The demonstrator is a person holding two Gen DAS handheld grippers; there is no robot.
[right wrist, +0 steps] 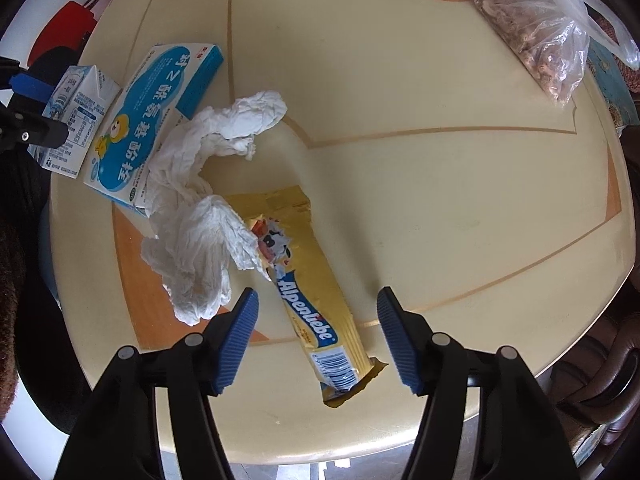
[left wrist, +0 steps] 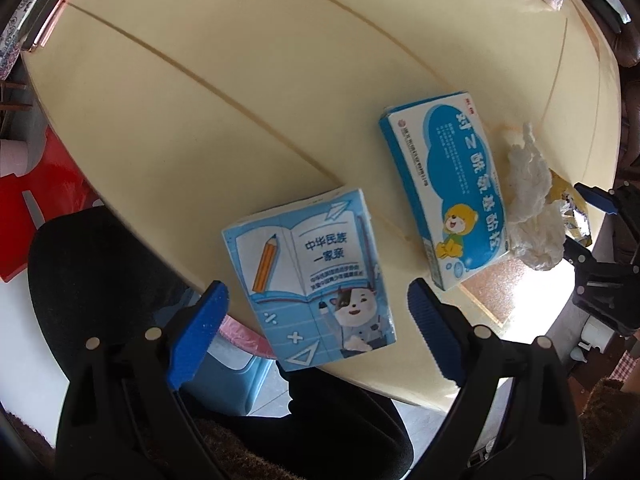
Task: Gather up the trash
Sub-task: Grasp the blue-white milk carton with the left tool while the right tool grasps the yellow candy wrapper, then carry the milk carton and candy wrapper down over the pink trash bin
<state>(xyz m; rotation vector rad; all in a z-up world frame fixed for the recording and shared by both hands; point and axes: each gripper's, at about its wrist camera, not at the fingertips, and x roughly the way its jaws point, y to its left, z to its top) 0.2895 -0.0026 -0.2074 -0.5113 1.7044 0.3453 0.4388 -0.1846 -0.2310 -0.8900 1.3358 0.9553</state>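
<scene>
Left hand-held gripper [left wrist: 316,320]: your jaws are spread around the milk carton [left wrist: 310,280] at the bench [left wrist: 240,120] edge.
Right hand-held gripper [right wrist: 316,334]: spread over the candy wrapper [right wrist: 320,312].
Tissue [right wrist: 200,220]: crumpled between the wrapper and the medicine box [right wrist: 148,120].

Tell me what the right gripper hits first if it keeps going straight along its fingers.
Most likely the yellow Alpenliebe wrapper: it lies between the open fingers of the right gripper, running ahead along the table. The crumpled tissue sits just off the left finger's line. Height above the wrapper is unclear.
</scene>
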